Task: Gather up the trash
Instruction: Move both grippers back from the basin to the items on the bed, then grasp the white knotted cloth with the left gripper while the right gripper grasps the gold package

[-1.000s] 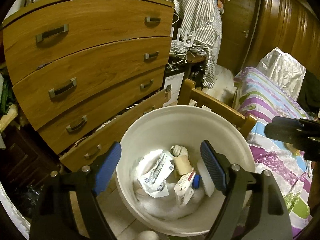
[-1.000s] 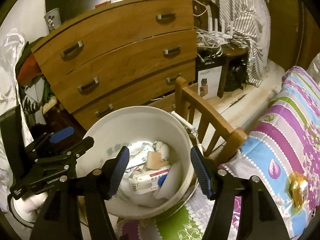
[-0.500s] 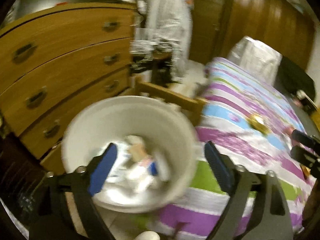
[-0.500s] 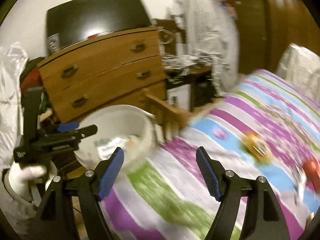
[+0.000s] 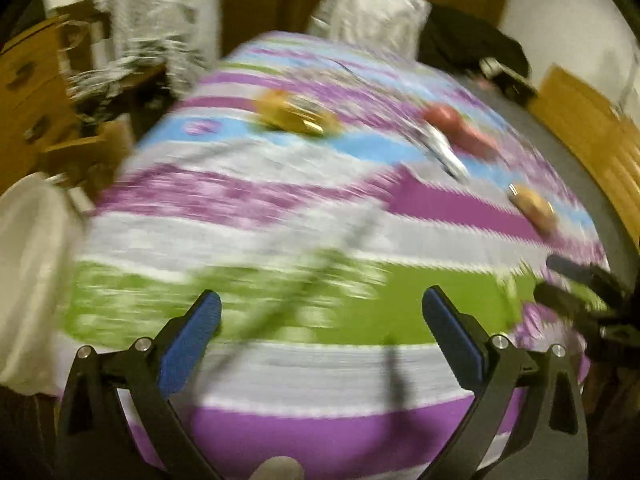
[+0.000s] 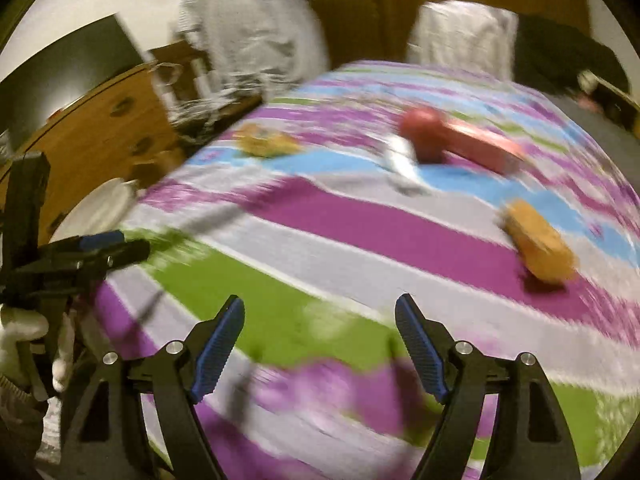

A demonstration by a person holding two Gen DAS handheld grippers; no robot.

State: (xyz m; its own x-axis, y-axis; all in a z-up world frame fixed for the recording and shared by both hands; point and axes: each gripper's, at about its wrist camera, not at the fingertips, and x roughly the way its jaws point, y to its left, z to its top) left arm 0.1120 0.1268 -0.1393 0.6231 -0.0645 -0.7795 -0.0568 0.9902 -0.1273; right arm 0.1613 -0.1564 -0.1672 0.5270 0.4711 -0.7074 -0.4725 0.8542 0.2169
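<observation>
Both tongs, left gripper (image 5: 322, 320) and right gripper (image 6: 320, 344), are opening, empty, above the striped bedspread (image 6: 360, 232); a red wrapper (image 6: 460, 140) and yellow scraps (image 6: 540, 248) lie ahead, unobstructed.

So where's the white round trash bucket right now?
The white round trash bucket sits off the striped bedspread's left edge in both wrist views, below the wooden dresser and just past the left gripper in the right view.

Striped bedspread (image 6: 360, 236), wooden dresser (image 6: 100, 136), hanging striped garment (image 6: 256, 40).
</observation>
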